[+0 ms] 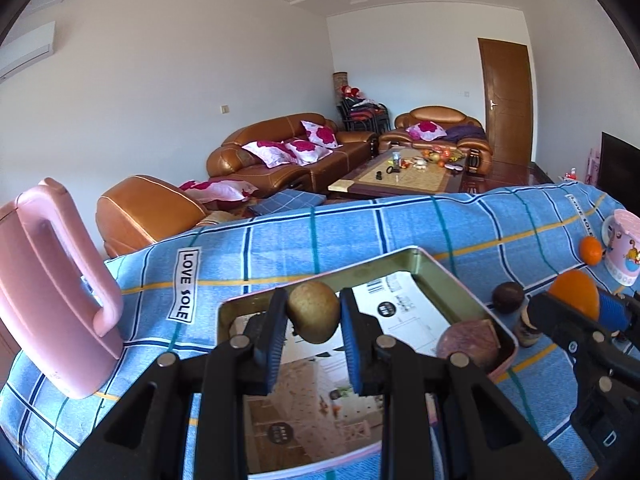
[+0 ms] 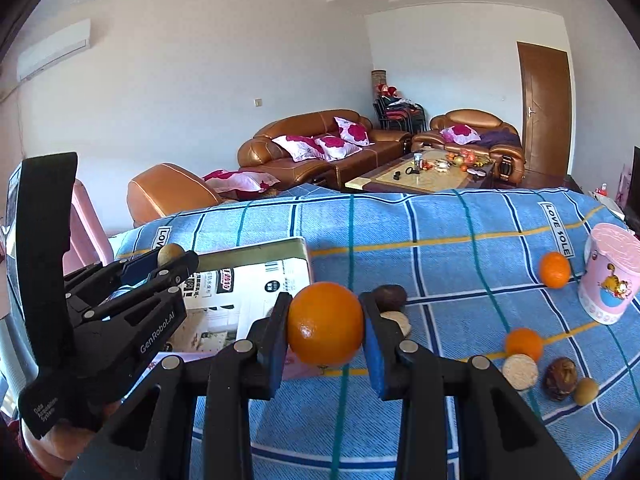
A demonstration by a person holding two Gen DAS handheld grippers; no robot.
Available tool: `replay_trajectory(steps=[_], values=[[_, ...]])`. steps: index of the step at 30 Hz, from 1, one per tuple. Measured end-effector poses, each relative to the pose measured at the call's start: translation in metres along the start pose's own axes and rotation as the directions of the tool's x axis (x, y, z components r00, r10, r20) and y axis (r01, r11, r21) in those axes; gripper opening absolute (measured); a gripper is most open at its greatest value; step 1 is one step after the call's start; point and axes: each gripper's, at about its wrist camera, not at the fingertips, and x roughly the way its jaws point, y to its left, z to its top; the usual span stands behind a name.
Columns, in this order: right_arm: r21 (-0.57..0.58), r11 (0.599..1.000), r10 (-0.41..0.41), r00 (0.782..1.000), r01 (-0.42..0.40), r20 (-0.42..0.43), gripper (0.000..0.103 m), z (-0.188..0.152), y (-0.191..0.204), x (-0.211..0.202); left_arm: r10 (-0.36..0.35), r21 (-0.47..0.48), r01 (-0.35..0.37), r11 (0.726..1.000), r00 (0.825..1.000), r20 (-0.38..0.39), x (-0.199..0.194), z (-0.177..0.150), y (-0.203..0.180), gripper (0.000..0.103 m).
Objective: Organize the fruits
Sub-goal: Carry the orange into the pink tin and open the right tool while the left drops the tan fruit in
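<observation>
My left gripper (image 1: 313,314) is shut on a small tan-brown round fruit (image 1: 313,311), held above the gold metal tin (image 1: 436,268). In the right wrist view that same left gripper (image 2: 170,258) shows at the left with the tan fruit (image 2: 170,254) over the tin (image 2: 296,248). My right gripper (image 2: 325,324) is shut on an orange (image 2: 325,323), held just right of the tin. The left wrist view shows the right gripper (image 1: 574,306) gripping the orange (image 1: 574,294) at its right edge. A pinkish piece (image 1: 466,340) lies in the tin's right corner.
On the blue checked cloth (image 2: 440,248) lie two more oranges (image 2: 554,270) (image 2: 523,344), a dark brown fruit (image 2: 390,297), a pale biscuit-like disc (image 2: 520,372), a wrinkled dark fruit (image 2: 561,376) and a small tan fruit (image 2: 586,391). A pink cup (image 2: 610,276) stands right; a pink jug (image 1: 60,292) left.
</observation>
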Motion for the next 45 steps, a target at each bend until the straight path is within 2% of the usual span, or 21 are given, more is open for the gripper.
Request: replay_trajectory(steps=[5,16,26,37,39,43,45], values=[[-0.005,1.000,0.003,1.000,-0.003,-0.007,0.036,0.006,0.019,0.028,0.072,0.013,-0.071,0.997,0.997,-0.025,0.016,-0.007,0.009,0.027],[-0.013,0.999,0.030,0.998,-0.030,-0.063,0.036,-0.003,0.030,0.059,0.116,0.048,-0.113,0.992,0.991,-0.067,0.030,-0.013,0.004,0.027],[0.006,0.999,0.049,0.996,-0.049,-0.076,0.036,-0.004,0.027,0.062,0.092,0.065,-0.087,0.994,0.993,-0.079,0.034,-0.012,0.003,0.028],[-0.012,0.997,0.070,0.994,-0.072,-0.085,0.036,-0.004,0.030,0.063,0.098,0.021,-0.096,0.995,0.986,-0.136,0.044,-0.013,0.014,0.028],[-0.008,0.996,0.092,0.991,-0.093,-0.092,0.040,-0.004,0.030,0.064,0.099,0.020,-0.098,0.995,0.985,-0.138,0.044,-0.014,0.014,0.032],[0.042,0.989,0.142,0.986,-0.139,-0.084,0.053,-0.004,0.021,0.063,0.098,0.010,-0.098,0.995,0.985,-0.144,0.046,-0.014,0.017,0.032],[0.072,0.985,0.159,0.985,-0.154,-0.060,0.059,-0.004,0.015,0.060,0.096,0.010,-0.095,0.995,0.986,-0.136,0.043,-0.014,0.016,0.038]])
